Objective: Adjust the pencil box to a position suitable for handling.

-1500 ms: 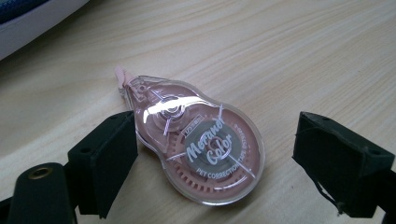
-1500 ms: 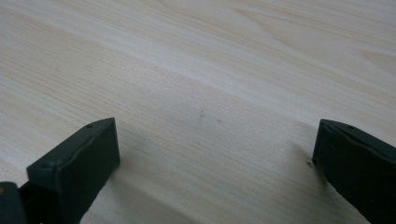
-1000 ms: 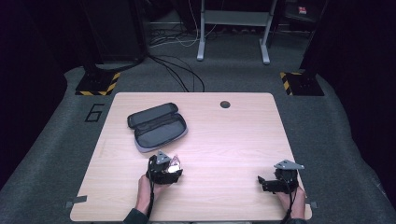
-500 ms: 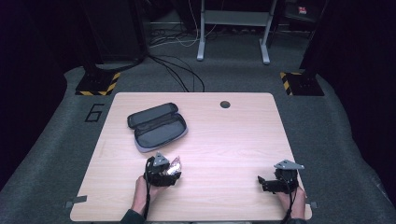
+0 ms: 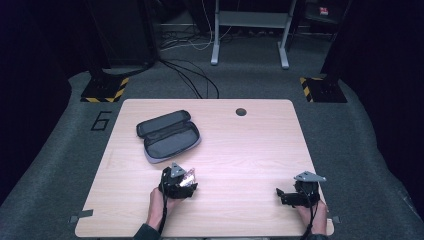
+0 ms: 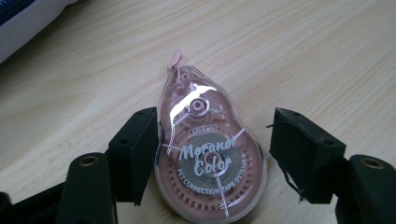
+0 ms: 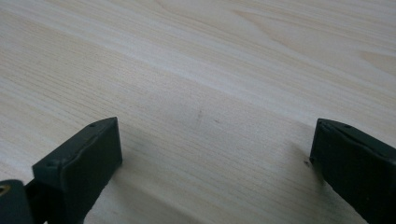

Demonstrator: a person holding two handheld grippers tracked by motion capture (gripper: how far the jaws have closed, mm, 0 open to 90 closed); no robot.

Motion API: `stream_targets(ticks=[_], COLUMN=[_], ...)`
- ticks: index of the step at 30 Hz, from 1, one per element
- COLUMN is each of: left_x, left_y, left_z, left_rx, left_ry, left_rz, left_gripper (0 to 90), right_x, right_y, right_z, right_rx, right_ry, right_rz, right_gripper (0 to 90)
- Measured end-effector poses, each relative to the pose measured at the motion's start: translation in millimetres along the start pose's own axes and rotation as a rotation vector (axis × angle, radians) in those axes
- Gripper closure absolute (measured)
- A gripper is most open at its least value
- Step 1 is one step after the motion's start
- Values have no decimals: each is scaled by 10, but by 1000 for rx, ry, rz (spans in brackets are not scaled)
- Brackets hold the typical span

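A pink see-through correction tape (image 6: 208, 158) lies flat on the wooden table (image 5: 250, 150), tip pointing away from me. My left gripper (image 6: 215, 123) straddles it. The left pad (image 6: 140, 144) rests against the tape's side, and a gap separates the right pad (image 6: 303, 149) from it. These jaws have just been closing, with the tape between them. In the high view the left gripper (image 5: 185, 181) is at the front left with the tape (image 5: 188, 178) glinting at its tips. My right gripper (image 5: 281, 194) lies at the front right, open, with bare wood between its jaws (image 7: 215, 135).
An open grey pencil case (image 5: 169, 136) lies just beyond the left gripper, and its edge shows in the left gripper view (image 6: 28, 18). A round cable hole (image 5: 241, 111) sits near the table's far edge. Dark floor with cables and stands surrounds the table.
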State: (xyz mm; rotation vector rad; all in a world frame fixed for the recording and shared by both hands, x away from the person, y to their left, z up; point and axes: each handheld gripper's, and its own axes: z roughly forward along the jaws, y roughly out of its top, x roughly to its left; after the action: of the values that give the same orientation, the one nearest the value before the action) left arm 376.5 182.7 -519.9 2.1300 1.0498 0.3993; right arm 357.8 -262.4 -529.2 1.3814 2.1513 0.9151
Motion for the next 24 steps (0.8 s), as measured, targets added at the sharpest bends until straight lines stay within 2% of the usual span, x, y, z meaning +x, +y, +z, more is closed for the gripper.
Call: stream_targets(ticks=[3,8,11,15,21,24], left_x=[2,4,-1,4,18,23], left_y=[-12,-34,-48,-60,-123,-119], left_z=[-17,-42,-57,-64,-80,-127], left_rx=[10,11,13,6,-52,-71], left_ry=[-9,-17,0,-4,-36,-40], left_rz=[16,18,30,39,39,56], left_gripper=[342,350,368,389,393,394], right_x=[0,0,0,-1,-1,-1], right_y=[0,-1,-1,-1,-1,-1], right_z=[0,-1,0,-1,-1,-1], right_rx=[0,-1,-1,-1,-1,-1], right_ry=[0,-1,-1,-1,-1,-1], right_rz=[-1,0,0,0,0,0], right_gripper=[17,17,17,18,18,18])
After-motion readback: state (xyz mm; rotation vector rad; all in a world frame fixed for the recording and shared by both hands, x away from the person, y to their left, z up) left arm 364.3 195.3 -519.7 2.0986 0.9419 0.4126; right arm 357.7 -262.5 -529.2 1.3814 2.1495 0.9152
